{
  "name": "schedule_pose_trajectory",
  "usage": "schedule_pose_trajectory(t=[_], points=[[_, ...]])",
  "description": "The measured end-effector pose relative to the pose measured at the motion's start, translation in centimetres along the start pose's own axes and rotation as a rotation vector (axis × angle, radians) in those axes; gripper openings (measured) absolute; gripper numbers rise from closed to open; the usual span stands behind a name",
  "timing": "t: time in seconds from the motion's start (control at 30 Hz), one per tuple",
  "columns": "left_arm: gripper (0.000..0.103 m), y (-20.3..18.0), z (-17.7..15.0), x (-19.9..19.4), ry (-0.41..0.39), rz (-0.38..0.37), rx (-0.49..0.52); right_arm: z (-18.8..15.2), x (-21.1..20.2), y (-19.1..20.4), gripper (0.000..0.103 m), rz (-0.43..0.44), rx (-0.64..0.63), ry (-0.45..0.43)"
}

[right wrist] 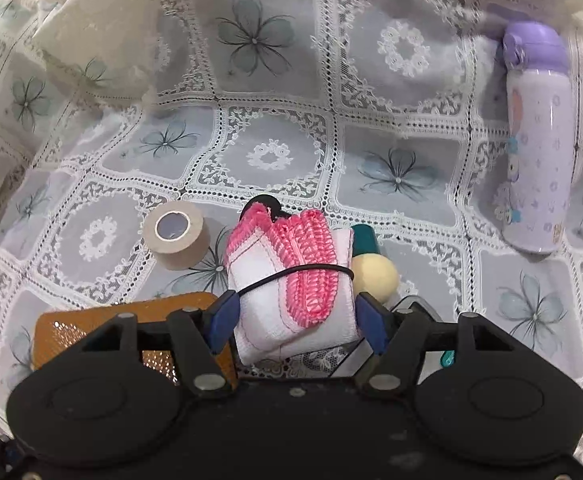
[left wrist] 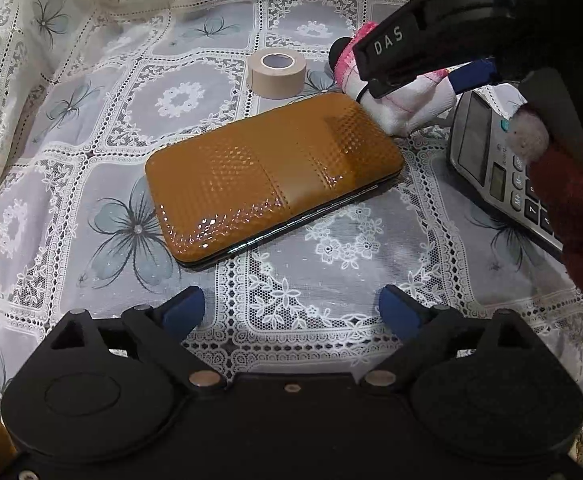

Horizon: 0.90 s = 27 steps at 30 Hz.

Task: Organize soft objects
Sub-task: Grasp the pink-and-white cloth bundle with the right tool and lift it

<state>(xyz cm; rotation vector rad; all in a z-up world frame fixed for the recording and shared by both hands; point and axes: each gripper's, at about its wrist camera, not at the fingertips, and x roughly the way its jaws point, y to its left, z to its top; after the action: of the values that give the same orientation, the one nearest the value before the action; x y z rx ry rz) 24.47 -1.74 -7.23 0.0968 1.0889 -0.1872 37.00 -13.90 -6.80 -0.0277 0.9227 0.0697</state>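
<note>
The folded white cloth bundle (right wrist: pixel 291 304) has bright pink crocheted edging and a thin black elastic band stretched across its middle. It lies on the lace tablecloth (right wrist: pixel 267 92) with its pink trim facing up, between the roll of beige tape (right wrist: pixel 177 234) and a pale yellow ball (right wrist: pixel 373 274), beside a corner of the orange textured case (left wrist: pixel 275 178).

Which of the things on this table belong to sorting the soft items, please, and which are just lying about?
Part of the job:
- bundled cloth, between the right gripper pads
- left gripper, open and empty

Lying about:
- tape roll
- orange case
- calculator
- purple bottle
</note>
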Motion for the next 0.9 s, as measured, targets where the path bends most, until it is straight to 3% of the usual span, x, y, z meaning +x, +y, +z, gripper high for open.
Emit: schedule_pose_trajectory(t=[0.2, 0.43, 0.57, 0.77, 0.9], points=[[0.091, 0.0, 0.0, -0.1, 0.000, -0.001, 0.000, 0.0, -0.6, -0.4, 0.047, 0.010, 0.000, -0.022], [0.092, 0.0, 0.0, -0.1, 0.000, 0.002, -0.004, 0.8, -1.7, -1.5, 0.041, 0.037, 0.044, -0.045], [0.092, 0.0, 0.0, -0.1, -0.002, 0.003, -0.004, 1.6, -2.5, -2.3, 0.040, 0.053, 0.077, -0.095], [0.092, 0.0, 0.0, -0.1, -0.002, 0.002, -0.004, 3.3, -1.0, -4.5, 0.043, 0.069, 0.171, -0.068], [0.092, 0.0, 0.0, -0.1, -0.003, 0.001, -0.005, 3.1, -0.9, -4.3, 0.049, 0.045, 0.154, -0.065]])
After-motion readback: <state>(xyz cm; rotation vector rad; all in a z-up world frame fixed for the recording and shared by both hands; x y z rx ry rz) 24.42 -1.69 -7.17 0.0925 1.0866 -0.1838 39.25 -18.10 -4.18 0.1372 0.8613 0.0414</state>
